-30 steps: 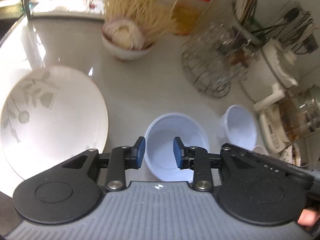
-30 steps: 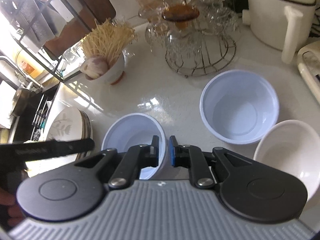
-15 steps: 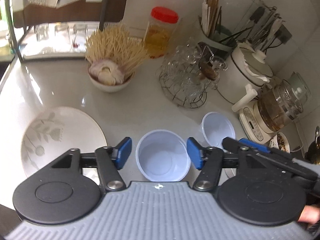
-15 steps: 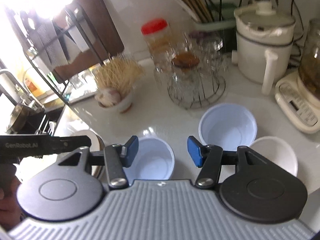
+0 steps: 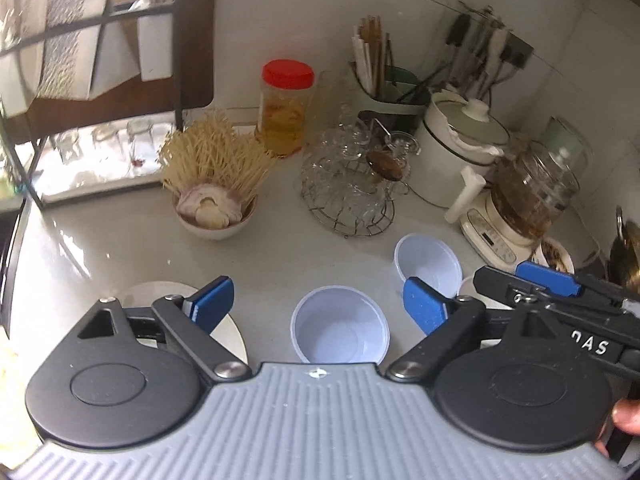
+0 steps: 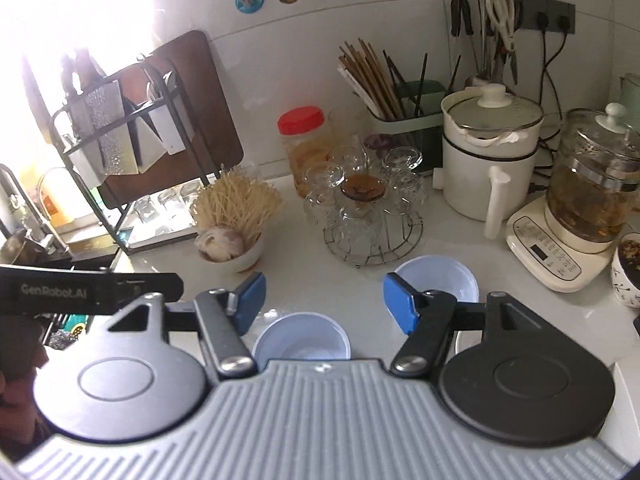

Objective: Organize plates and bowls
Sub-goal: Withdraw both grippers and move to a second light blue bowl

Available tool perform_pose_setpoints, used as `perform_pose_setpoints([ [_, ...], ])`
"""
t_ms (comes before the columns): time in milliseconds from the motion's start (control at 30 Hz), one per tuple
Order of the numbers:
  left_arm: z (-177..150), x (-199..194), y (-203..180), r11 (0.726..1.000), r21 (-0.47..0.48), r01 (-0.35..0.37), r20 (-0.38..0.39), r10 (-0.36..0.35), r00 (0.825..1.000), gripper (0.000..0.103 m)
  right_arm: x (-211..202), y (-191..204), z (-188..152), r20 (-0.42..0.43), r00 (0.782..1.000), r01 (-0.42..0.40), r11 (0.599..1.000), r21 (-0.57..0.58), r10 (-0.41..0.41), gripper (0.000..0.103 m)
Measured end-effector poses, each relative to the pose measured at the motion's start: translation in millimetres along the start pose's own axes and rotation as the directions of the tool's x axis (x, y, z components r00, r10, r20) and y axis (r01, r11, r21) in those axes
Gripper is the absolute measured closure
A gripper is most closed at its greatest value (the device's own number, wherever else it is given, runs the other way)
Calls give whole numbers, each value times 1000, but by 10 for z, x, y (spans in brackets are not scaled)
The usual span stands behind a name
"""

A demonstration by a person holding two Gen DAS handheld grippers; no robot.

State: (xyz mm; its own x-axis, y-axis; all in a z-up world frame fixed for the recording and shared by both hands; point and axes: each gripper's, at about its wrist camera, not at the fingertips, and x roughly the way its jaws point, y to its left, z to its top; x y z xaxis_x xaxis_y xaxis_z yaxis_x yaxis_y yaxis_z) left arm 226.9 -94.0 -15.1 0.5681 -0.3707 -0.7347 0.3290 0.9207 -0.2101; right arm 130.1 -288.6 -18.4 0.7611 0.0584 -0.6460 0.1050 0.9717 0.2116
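Note:
Two pale blue bowls stand on the white counter. The near bowl (image 5: 340,334) (image 6: 301,336) sits below both grippers, the far bowl (image 5: 427,264) (image 6: 438,280) to its right. A white plate with a leaf pattern (image 5: 228,332) lies at the left, mostly hidden by my left gripper. A white bowl (image 5: 472,294) peeks out at the right. My left gripper (image 5: 318,306) is open wide and empty, high above the near bowl. My right gripper (image 6: 324,302) is open wide and empty too.
A white bowl of noodles and garlic (image 5: 214,200) and a wire rack of glasses (image 5: 348,196) stand behind the bowls. A red-lidded jar (image 5: 286,108), a white cooker (image 6: 488,160), a glass kettle (image 6: 588,204) and a dish rack (image 6: 120,140) line the back.
Both grippers rose and drew back from the counter and opened wider. One second ago the right one was nearly shut at the near bowl's rim; now it is clear of it.

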Motion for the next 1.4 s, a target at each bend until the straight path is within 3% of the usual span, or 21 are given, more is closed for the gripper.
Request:
perform_pose_setpoints([
  [433, 15, -90, -35, 992, 105, 69, 36, -73, 997, 8, -252, 97, -111, 52, 988, 138, 987, 78, -142, 33],
  [667, 4, -119, -57, 986, 132, 102, 25, -106, 994, 8, -361, 114, -164, 65, 982, 171, 978, 117, -179, 14],
  [1133, -167, -64, -67, 975, 153, 159, -19, -158, 987, 8, -539, 95, -423, 22, 945, 316, 930, 187, -325, 13],
  [1400, -149, 113, -230, 969, 166, 182, -52, -175, 983, 8, -535, -91, -465, -10, 946, 317, 920, 230, -323, 13],
])
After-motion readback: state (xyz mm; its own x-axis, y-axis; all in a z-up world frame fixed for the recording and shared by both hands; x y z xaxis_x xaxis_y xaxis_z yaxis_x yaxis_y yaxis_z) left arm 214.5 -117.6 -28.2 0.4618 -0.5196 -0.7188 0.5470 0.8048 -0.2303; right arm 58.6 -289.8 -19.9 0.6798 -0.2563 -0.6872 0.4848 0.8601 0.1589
